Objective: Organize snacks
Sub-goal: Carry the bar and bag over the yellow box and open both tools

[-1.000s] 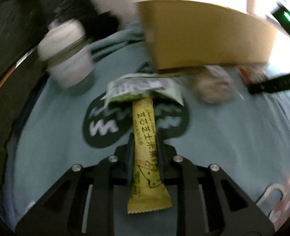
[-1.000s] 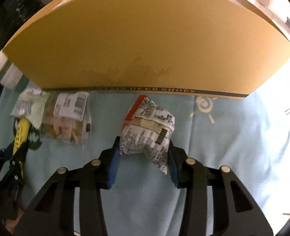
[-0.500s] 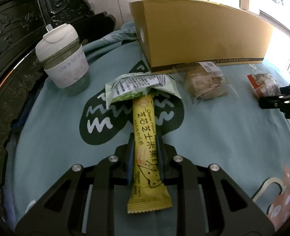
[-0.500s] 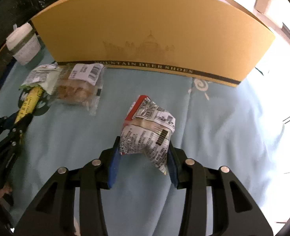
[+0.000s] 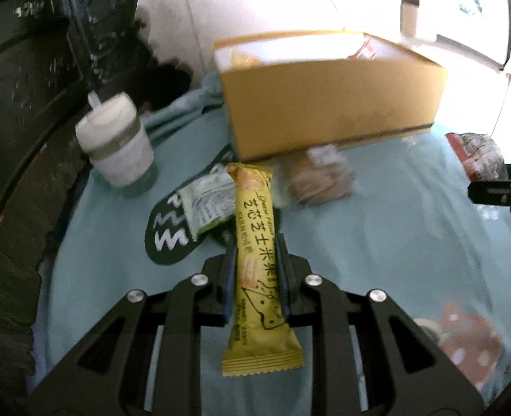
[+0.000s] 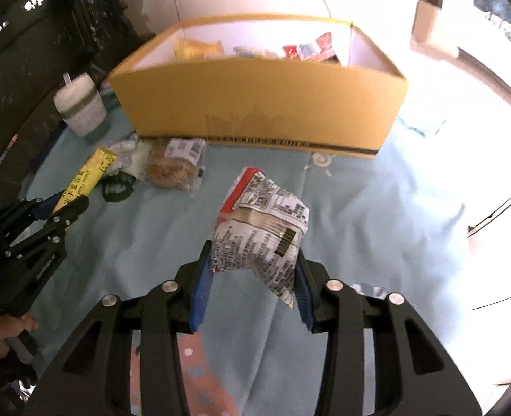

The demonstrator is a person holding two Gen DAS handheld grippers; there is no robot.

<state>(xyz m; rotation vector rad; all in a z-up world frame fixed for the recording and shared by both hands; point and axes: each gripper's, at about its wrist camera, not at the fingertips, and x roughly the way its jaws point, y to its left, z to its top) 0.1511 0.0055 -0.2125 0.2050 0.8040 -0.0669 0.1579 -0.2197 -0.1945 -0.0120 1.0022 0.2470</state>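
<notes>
I have a snack in each pair of tongs, and what matters now is where the box (image 6: 259, 104) lies from them: straight ahead of both and beyond the tips, its open top facing up, its long side running across my view. My right tongs (image 6: 252, 277) are clamped on a crumpled packet (image 6: 260, 228), printed side up, red end pointing toward the box; it hangs clear of the blue cloth (image 6: 377, 225) below. The box's near wall stands squarely ahead of these tongs, so I judge the right hand the better lined up to drop first. My left tongs (image 5: 255, 277) pinch a yellow bar (image 5: 257, 242) narrowly at mid-length; its long axis runs along the fingers, far end aimed at the box's left corner, tail hanging back toward me. Between those tongs and the box, a green sachet (image 5: 205, 204) and a wrapped cookie (image 5: 318, 180) lie on the cloth, just before the near wall. The box holds several snacks. I reckon both loads must clear the near wall before release.
</notes>
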